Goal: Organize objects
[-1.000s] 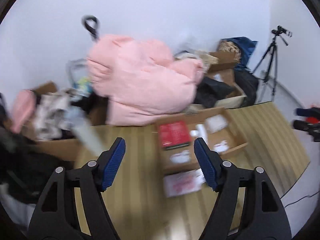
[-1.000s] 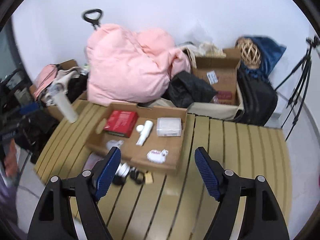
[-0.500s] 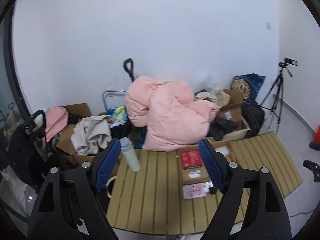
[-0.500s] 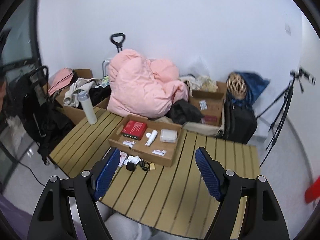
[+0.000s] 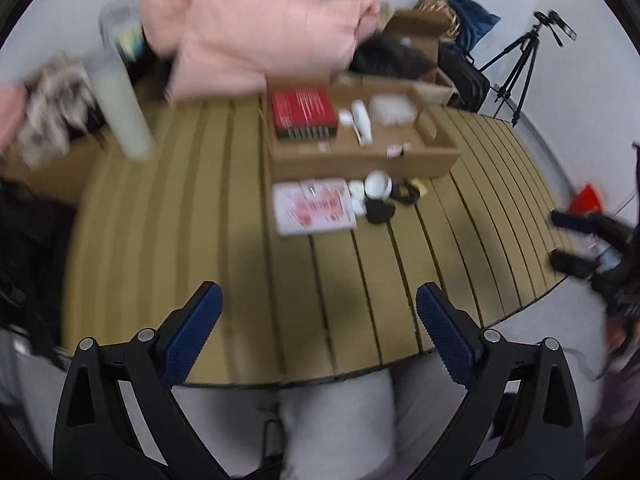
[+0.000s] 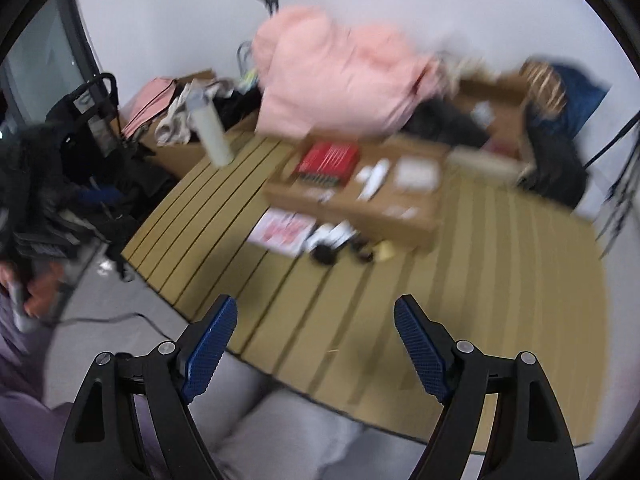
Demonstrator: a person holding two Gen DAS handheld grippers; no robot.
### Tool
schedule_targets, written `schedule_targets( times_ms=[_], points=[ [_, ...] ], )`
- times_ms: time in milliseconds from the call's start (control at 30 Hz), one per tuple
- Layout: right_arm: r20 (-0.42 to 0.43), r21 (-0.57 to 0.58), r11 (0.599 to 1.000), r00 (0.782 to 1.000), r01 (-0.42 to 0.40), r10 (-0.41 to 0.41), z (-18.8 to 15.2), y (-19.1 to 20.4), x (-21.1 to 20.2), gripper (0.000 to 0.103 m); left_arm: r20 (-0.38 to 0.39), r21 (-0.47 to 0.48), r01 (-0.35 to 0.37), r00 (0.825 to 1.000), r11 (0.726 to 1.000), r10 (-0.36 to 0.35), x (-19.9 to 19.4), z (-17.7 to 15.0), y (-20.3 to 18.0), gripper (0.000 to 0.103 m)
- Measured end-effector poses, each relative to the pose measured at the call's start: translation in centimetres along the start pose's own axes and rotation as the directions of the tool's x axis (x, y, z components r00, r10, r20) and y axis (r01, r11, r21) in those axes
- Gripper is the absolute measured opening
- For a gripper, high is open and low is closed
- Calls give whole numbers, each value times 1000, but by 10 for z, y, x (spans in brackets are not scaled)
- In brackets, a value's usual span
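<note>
Legible text: none. Red box [image 5: 303, 111] in the cardboard tray [image 5: 360, 152]: pale print, blurred, unreadable. White packet [image 5: 314, 207] on the desk [image 5: 200, 240]: red markings, too smeared to read.

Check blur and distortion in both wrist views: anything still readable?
Left wrist: motion smear on the pale bottle and pink bedding; red box readable; fisheye bends the table slats. Right wrist: heavier smear across the cardboard tray; gripper pads sharp.
</note>
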State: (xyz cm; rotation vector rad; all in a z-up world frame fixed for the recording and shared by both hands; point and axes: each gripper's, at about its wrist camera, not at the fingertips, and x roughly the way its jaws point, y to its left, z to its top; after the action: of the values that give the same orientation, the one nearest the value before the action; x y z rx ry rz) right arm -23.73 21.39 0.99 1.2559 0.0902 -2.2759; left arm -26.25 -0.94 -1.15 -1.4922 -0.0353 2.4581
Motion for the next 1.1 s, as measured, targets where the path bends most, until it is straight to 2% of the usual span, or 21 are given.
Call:
schedule_targets(
  times_ms=[33,100,133,200,267,333,400,500,567,600,633,733,800,900,967,1100],
  points=[
    [-8,12,1000,1000,-14,14,1,3,24,72,5,3,-5,1000,1000,5,18,3,5,94],
    [-23,43,998,998,-54,55,6,7,67,60,50,13,-66,997,998,65,53,8,14,90],
    [-31,64,996,997,-67,69,9,8,88,57,45,15,-71,997,997,70,67,12,18,89],
    [-45,120,989,994,-90,96,19,5,134,51,2,-19,-23,1000,1000,23,94,20,28,79],
    [-64,175,979,991,-108,120,29,0,172,46,3,-42,28,1000,999,-28,115,28,37,75],
    [-78,193,976,990,-100,117,38,0,203,45,8,-45,35,999,998,-35,129,32,42,61],
    [-97,175,984,994,-37,55,45,1,226,44,3,-42,48,999,998,-48,142,36,46,61],
    [-111,187,981,992,-42,64,49,0,247,42,-12,-54,79,997,995,-80,157,41,54,60],
    [-101,189,981,993,-46,66,51,0,252,40,-20,-70,99,995,993,-101,165,41,60,46],
    [-91,177,983,994,-41,58,52,1,253,39,-26,-75,102,994,992,-104,169,41,61,28],
    [-89,164,985,994,-44,59,52,3,254,37,-34,-78,83,996,993,-86,171,40,61,25],
    [-97,141,989,993,-50,64,49,7,253,32,-19,-66,85,996,994,-86,160,32,59,19],
    [-118,145,987,990,-65,83,41,10,244,28,-9,-97,146,989,984,-148,142,19,58,18],
    [-120,138,986,987,-92,109,19,21,218,28,-32,-124,181,982,976,-186,122,-11,44,18],
    [-136,133,988,986,-75,93,-4,26,202,28,-41,-117,203,977,972,-208,112,-34,26,18],
    [-168,155,988,985,-8,35,-47,21,182,28,-50,-106,235,969,966,-242,111,-54,5,18]
  ],
)
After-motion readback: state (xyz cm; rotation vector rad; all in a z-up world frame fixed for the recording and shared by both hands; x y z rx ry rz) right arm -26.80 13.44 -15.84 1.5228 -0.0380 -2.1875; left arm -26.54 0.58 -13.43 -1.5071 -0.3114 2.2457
